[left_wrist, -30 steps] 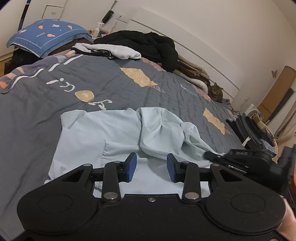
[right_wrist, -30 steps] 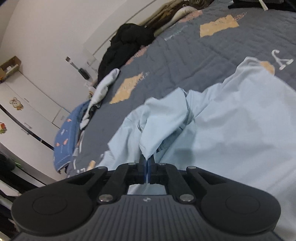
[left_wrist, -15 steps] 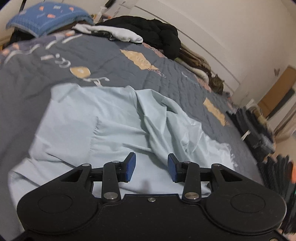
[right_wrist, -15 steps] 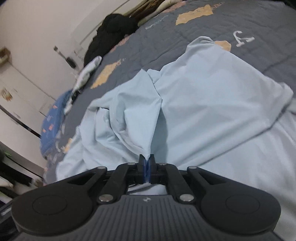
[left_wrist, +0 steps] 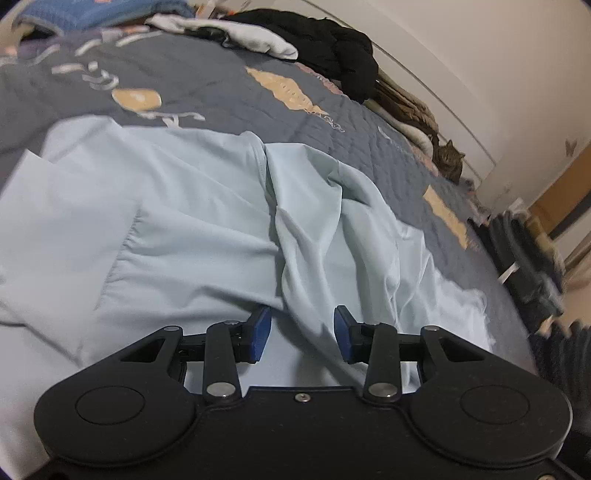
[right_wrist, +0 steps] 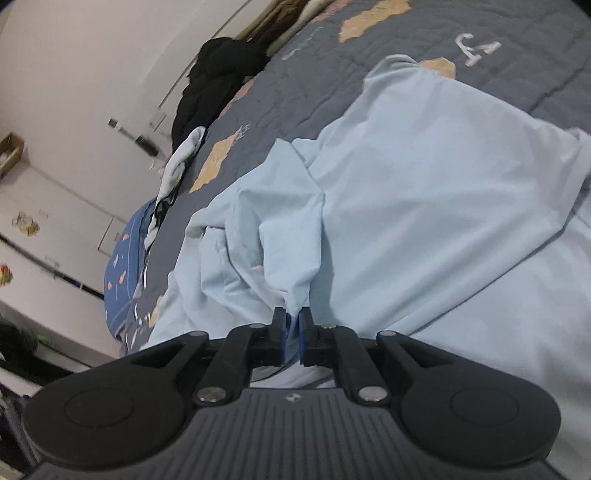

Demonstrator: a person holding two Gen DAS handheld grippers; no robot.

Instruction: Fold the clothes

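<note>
A pale blue shirt (left_wrist: 184,206) lies rumpled on the grey quilt (left_wrist: 207,74) of a bed. My left gripper (left_wrist: 301,334) hovers low over its near part, open; a raised ridge of the cloth runs up between the blue pads without either pad pressing it. In the right wrist view the same shirt (right_wrist: 424,184) spreads flatter to the right and bunches to the left. My right gripper (right_wrist: 293,328) is shut on a pinched fold of the shirt, with only a sliver of cloth showing between its pads.
A black jacket (left_wrist: 332,48) and a white garment (left_wrist: 258,37) lie at the far side of the bed near a blue pillow (left_wrist: 110,11). A cat (left_wrist: 448,164) sits by the wall. Dark stacked items (left_wrist: 524,251) stand off the bed's right edge.
Both grippers have sunk closer to the shirt, which now fills more of each view. The right one kept its pinch on the fold and laid it lower. The left stayed open.
</note>
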